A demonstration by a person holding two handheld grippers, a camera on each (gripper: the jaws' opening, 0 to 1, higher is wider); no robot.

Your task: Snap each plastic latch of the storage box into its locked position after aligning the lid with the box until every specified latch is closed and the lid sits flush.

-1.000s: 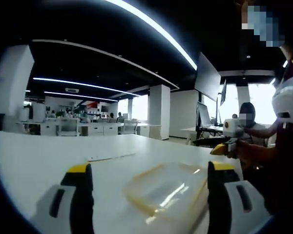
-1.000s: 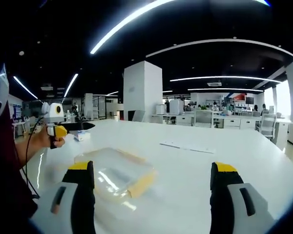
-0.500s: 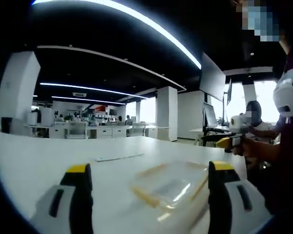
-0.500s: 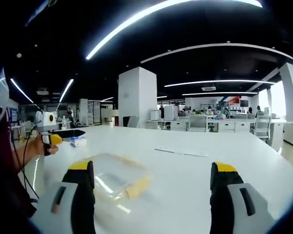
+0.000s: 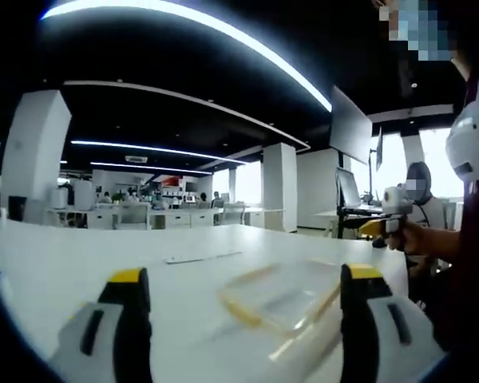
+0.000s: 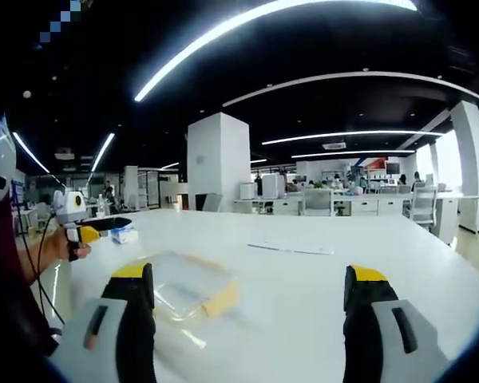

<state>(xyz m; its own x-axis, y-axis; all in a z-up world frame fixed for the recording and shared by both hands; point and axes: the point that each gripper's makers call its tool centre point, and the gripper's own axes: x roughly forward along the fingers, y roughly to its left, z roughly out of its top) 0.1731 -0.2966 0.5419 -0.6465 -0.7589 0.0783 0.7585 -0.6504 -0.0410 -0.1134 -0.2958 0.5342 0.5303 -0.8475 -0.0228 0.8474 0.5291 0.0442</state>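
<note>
Jaws of both grippers spread, storage box ahead between left jaws

Open-plan office: desk rows, monitors, white columns, ceiling light strips.

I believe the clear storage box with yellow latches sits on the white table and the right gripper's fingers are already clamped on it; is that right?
Not quite. The clear storage box with yellow latches does sit on the white table, but the right gripper is not clamped on it: in the right gripper view its fingers stand wide apart, holding nothing.
</note>
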